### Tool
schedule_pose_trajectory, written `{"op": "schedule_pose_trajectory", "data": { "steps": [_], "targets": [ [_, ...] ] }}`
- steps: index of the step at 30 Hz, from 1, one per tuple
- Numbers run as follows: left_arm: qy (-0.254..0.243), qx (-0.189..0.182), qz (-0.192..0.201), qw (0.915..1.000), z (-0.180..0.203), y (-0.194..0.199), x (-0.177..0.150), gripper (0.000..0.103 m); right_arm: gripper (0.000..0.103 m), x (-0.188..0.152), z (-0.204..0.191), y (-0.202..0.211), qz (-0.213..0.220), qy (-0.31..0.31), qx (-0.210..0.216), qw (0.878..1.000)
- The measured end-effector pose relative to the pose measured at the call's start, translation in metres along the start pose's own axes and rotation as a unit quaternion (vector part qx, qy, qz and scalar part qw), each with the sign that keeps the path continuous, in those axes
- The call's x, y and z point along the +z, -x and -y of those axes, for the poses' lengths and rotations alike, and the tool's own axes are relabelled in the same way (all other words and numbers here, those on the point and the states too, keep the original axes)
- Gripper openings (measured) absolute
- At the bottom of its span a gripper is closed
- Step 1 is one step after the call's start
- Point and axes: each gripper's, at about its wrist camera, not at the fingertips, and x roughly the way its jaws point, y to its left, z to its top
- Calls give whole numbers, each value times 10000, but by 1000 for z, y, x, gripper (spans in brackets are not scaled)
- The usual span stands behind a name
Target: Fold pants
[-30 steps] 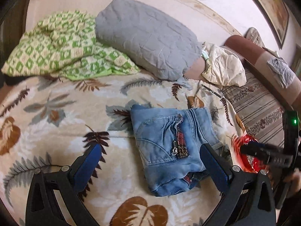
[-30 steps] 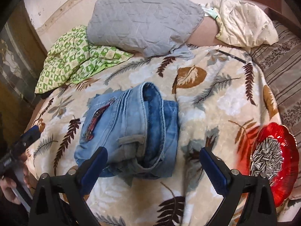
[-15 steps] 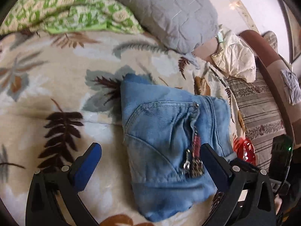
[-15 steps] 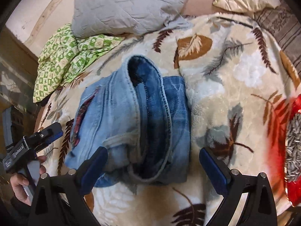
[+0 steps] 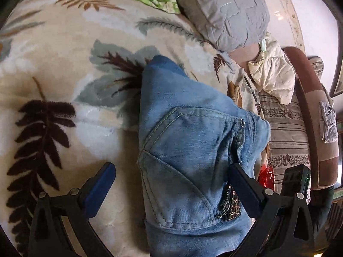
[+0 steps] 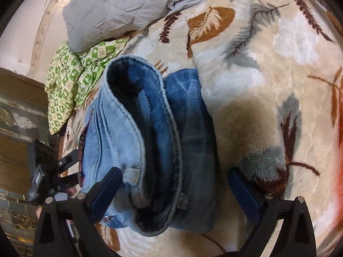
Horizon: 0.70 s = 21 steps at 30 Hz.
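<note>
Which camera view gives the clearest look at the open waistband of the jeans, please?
The right wrist view: the waistband gapes toward it, showing the dark lining. The left wrist view shows only the jeans' outer pocket side.

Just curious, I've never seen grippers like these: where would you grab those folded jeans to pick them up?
Probably the near end of the jeans, where the waistband stands up as a thick rolled edge. The open right gripper already straddles it; the open left gripper faces the flat pocket side.

The near edge of the folded jeans (image 5: 193, 160) is cut off by the frame bottom. At the right, the red dish (image 5: 265, 176) is mostly hidden behind them, and its contents cannot be told.
</note>
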Motion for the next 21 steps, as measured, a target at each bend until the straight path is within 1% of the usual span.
{"op": "schedule_pose_trajectory", "data": {
  "steps": [5, 10, 14, 16, 17, 18, 19, 20, 21],
  "targets": [
    [-111, 33, 13, 9999, 3, -5, 0, 103, 100, 2, -15, -5, -6, 164, 91, 9998],
    [-130, -89, 45, 9999, 2, -6, 0, 103, 102, 0, -30, -21, 6, 433, -214, 9988],
    [-17, -399, -30, 9992, 1, -7, 0, 103, 102, -1, -30, -22, 99, 310, -192, 9993],
    [30, -571, -89, 9983, 1, -9, -1, 103, 102, -2, -35, -18, 157, 349, -115, 9992],
    [68, -716, -139, 9973, 1, -11, -1, 103, 102, -3, -37, -17, 166, 395, -135, 9990],
    [73, -935, -268, 9952, 4, -16, -2, 103, 103, -3, -38, -18, 165, 418, -154, 9989],
    [12, -918, -301, 9953, 8, -19, -3, 103, 103, -3, -37, -20, 159, 417, -153, 9989],
    [-150, -705, -288, 9970, 13, -22, -4, 103, 103, -3, -35, -22, 154, 403, -139, 9990],
    [-269, -573, -251, 9977, 16, -26, -5, 103, 103, -2, -32, -23, 154, 381, -103, 9991]
  ]
}}
